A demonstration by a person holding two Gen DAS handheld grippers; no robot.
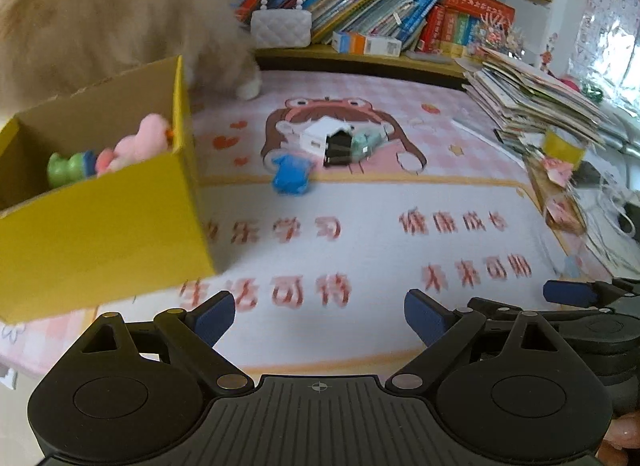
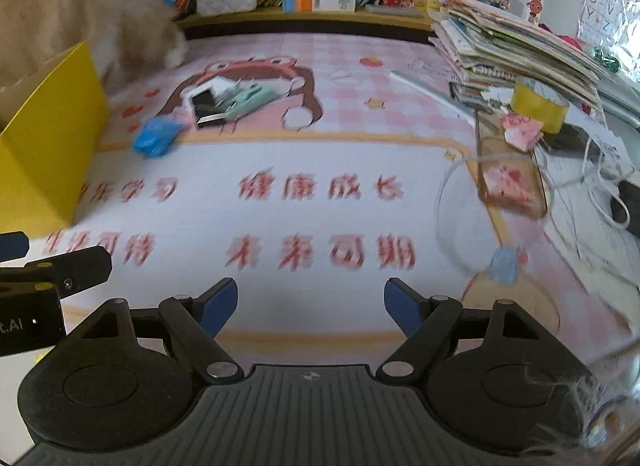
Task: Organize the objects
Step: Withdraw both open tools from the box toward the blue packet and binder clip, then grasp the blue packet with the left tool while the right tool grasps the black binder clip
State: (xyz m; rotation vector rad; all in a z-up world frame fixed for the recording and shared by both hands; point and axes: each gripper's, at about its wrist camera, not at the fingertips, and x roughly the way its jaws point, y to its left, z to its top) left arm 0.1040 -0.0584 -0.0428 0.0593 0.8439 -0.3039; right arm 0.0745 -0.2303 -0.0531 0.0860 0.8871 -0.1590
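Both the left tool (image 1: 320,316) and right tool (image 2: 311,306) are hovering wide and empty, while the yellow cardboard box (image 1: 100,234) at the worktop's left edge is already holding a pink plush toy (image 1: 140,139) and a green plastic toy (image 1: 64,169), and a blue crumpled toy (image 1: 291,175) and a small cluster of white, black and mint boxes (image 1: 340,141) are waiting mid-worktop.

mat centre (image 2: 320,217) open | yellow box (image 1: 100,225) left | book stack (image 2: 512,45) right
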